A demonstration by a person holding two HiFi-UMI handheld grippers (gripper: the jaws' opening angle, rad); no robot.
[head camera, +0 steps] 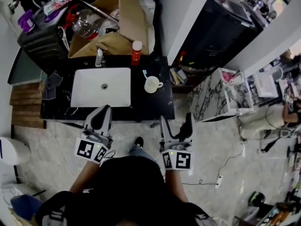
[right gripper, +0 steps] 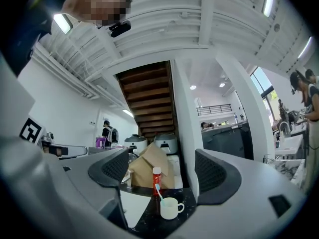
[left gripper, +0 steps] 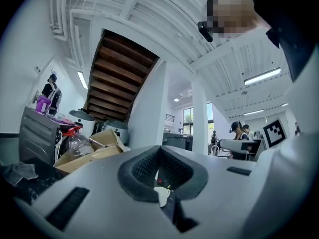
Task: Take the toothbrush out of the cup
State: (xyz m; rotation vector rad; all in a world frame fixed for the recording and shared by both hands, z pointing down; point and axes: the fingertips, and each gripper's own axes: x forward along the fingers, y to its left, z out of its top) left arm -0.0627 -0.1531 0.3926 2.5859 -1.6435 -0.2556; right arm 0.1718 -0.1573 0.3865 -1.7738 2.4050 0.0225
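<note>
A white cup (head camera: 152, 84) with a handle stands on the black counter (head camera: 162, 105), right of the basin. A light blue toothbrush (head camera: 145, 73) leans out of it to the left. Both grippers hang short of the counter's front edge, well apart from the cup. My left gripper (head camera: 105, 110) is shut, with nothing held. Its view shows the pads (left gripper: 144, 166) meeting, with the cup (left gripper: 162, 195) glimpsed through the slit. My right gripper (head camera: 175, 118) is open and empty. In its view the cup (right gripper: 169, 208) and toothbrush (right gripper: 158, 190) sit between the spread jaws, far ahead.
A white basin (head camera: 80, 98) with a tap (head camera: 99, 58) fills the counter's left half. A red bottle (head camera: 136, 52) stands behind the cup, before an open cardboard box (head camera: 127, 18). A grey cloth (head camera: 51, 81) lies at the left end. A marble-patterned cabinet (head camera: 209, 102) stands to the right.
</note>
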